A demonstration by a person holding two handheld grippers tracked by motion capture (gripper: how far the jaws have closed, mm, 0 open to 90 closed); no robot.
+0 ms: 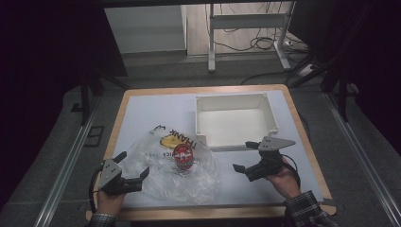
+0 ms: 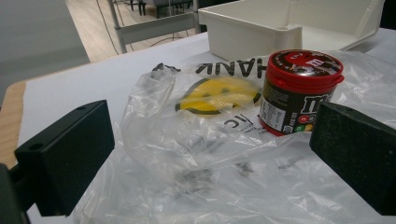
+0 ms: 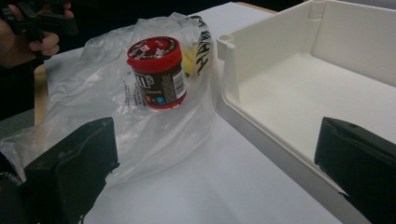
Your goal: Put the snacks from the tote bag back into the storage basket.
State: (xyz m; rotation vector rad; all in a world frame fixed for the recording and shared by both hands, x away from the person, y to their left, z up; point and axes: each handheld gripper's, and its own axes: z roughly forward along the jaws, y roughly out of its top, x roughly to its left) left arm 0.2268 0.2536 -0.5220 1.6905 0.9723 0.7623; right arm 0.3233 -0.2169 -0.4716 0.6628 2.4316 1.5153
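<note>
A small round dark candy tub with a red lid point(image 1: 184, 157) stands upright on a crinkly clear plastic bag point(image 1: 198, 182) on the white surface point(image 1: 156, 111); a white plastic open box point(image 1: 234, 120) sits just beside the bag; the left tongs point(image 1: 133, 165) are wide open at the bag's edge, holding nothing; the right tongs point(image 1: 246, 156) are wide open too, near the box
</note>
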